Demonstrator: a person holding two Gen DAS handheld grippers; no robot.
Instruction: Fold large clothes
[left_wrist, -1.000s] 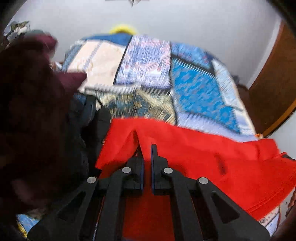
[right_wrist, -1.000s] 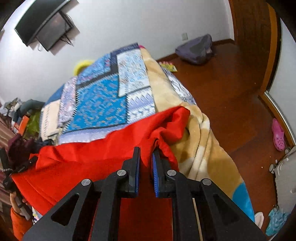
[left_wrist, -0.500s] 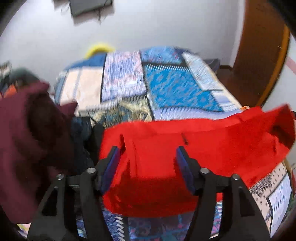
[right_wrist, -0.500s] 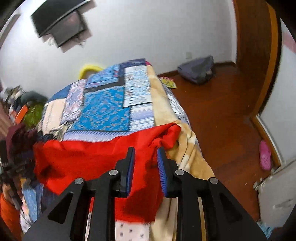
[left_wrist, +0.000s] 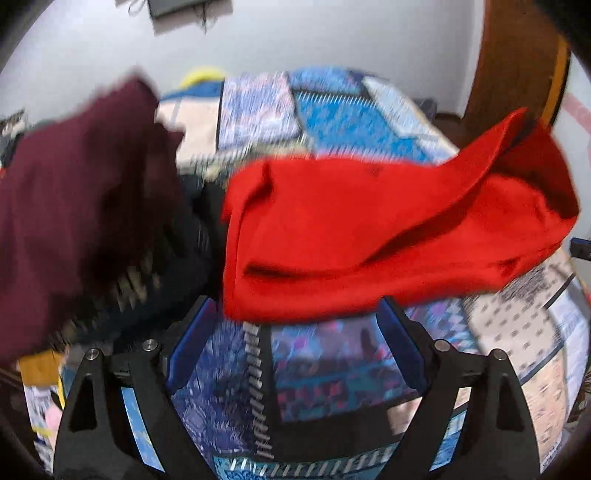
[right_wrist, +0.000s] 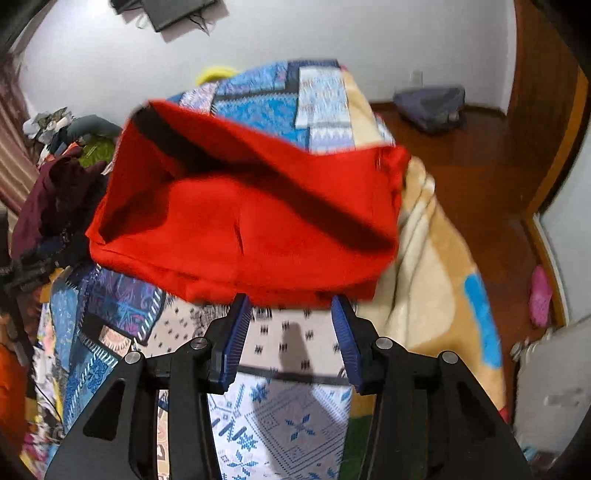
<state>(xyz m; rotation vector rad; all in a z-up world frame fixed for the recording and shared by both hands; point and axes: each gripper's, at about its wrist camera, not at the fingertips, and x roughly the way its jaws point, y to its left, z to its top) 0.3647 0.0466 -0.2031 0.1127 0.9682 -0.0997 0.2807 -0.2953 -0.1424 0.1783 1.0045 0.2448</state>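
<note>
Both tongs are wide open now, left tongs (left_wrist: 291, 347) and right tongs (right_wrist: 291, 339) alike, with nothing between the blue pads. A second ago each one was pinched shut on an edge of the bright red fabric garment (left_wrist: 369, 236), and half a second ago the left had already let go while the right was only just opening. So you've tossed it: the red garment is lying bunched on the patchwork blue-and-cream quilt (left_wrist: 332, 369) covering the bed, just past your fingertips in both views, with one corner on the right side in the left view looking like it's still in the air, though the blur makes that hard to call. The heap of dark maroon clothing (left_wrist: 74, 206) sits just beside it on your left. My guess is this fold pass is done and it'll need smoothing or regripping next, since it landed rumpled.
</note>
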